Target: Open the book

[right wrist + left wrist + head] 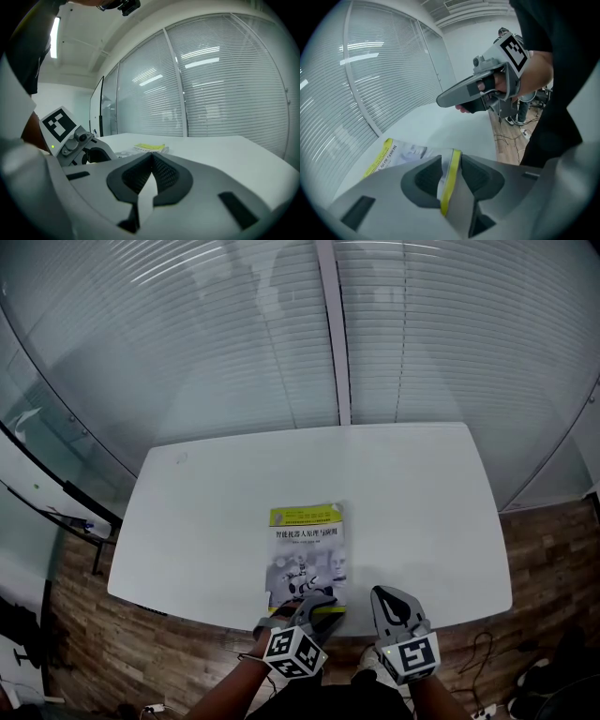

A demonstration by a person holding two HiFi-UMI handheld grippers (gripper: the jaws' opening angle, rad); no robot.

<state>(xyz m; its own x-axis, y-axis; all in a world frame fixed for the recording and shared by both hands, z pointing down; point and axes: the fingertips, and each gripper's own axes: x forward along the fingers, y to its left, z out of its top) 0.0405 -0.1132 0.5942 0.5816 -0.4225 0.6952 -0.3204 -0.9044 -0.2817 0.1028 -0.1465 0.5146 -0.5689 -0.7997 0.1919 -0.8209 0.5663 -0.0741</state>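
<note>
The book (pixel 307 549) lay shut and face up on the white table (pixel 422 493), close to its near edge and a little left of the middle. The left gripper (pixel 319 606) was at the book's near right corner. In the left gripper view its jaws pinched the front cover (pixel 450 180) by the yellow strip on its lower edge, and there the cover stood bent up between the pads, while the rest of it lay flat. The right gripper (pixel 387 598) hung just beside, over the table's near edge and apart from the book. Its jaws were pressed together with nothing between them.

The book looked like a thin paperback, so probably light, with a soft and glossy cover. Such a cover bends easily and may slip from the pads or get a crease if it is pulled hard. A corner of the free edge, opposite to the spine, seemed the right place to take it. As the book is light, it could slide or lift whole on the smooth table. The free right gripper could press it down.
</note>
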